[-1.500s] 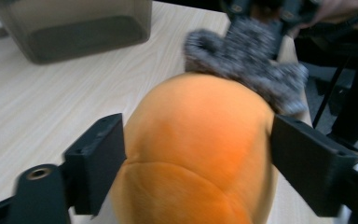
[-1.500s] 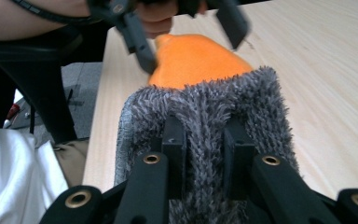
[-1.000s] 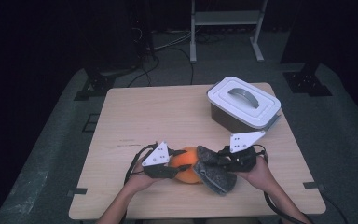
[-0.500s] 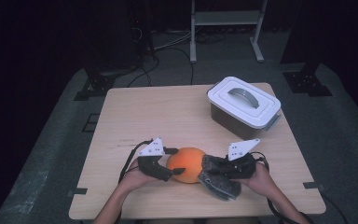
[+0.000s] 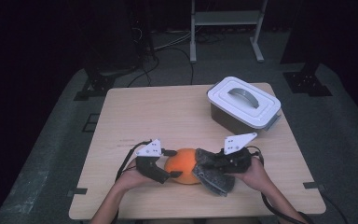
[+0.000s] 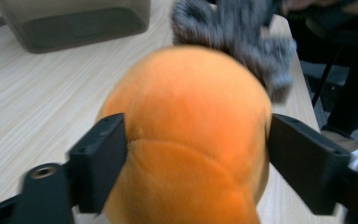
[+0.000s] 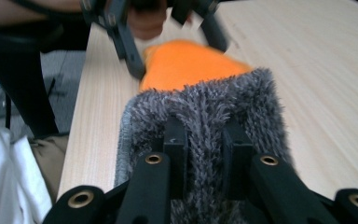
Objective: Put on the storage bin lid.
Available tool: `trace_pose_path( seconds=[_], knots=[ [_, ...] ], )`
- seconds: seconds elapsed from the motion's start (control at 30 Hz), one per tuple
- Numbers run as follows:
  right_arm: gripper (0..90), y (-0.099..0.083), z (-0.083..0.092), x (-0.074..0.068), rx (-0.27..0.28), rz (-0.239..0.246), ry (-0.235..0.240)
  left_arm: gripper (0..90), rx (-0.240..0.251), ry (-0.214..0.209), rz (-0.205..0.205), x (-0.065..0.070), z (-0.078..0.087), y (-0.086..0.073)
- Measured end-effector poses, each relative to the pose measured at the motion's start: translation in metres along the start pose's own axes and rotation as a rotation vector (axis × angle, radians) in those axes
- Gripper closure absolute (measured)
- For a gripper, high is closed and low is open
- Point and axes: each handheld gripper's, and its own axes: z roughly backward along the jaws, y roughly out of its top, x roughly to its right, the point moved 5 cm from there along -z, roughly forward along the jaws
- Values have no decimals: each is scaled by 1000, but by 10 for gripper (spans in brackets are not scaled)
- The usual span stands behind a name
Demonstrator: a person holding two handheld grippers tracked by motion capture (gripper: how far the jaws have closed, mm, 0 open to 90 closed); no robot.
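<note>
An orange plush ball [image 5: 182, 166] lies near the table's front edge, also close up in the left gripper view [image 6: 191, 130]. My left gripper [image 5: 173, 164] faces it from the left. Its jaws have just been opening and now flank the ball's sides [image 6: 196, 154] without squeezing it. My right gripper [image 5: 210, 164] is shut on a grey fuzzy cloth [image 5: 213, 176], which drapes over the ball's right side. In the right gripper view the cloth [image 7: 205, 102] is pinched between the closed jaws [image 7: 205, 135], with the orange ball [image 7: 186, 65] beyond it.
A grey box with a white handled lid [image 5: 244, 105] stands at the back right of the wooden table [image 5: 168, 116]; its wall shows in the left gripper view [image 6: 74, 23]. The table's front edge lies just under both hands.
The left gripper's jaws have spread apart and drawn slightly left, leaving the orange ball more exposed. The right gripper has sunk a little with the grey cloth.
</note>
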Motion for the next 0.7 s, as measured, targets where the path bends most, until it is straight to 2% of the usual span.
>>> trace_pose_path(
  seconds=[0.07, 0.13, 0.23, 0.37, 0.53, 0.6, 0.7],
  knots=[
    [751, 0, -8, -4, 0, 8, 29, 189, 10, 9, 6, -1, 4, 3],
    [751, 2, -12, -9, -4, 30, 38, 194, -4, 8, 8, -1, 4, 3],
    [751, 1, -11, -10, -18, 44, 35, 276, -37, -4, 0, -1, 1, -2],
    [752, -11, -5, -6, -32, 11, 28, 308, -51, -6, -27, 0, 1, -4],
    [750, -33, 5, 7, -89, -51, -20, 315, -40, -42, 7, -7, 6, -12],
    [750, -31, 8, 7, -84, -52, -24, 315, -47, -47, -1, -7, 7, -14],
    [751, -17, 11, 3, -31, -31, -14, 317, -53, -49, -10, -6, 7, -14]
  ],
)
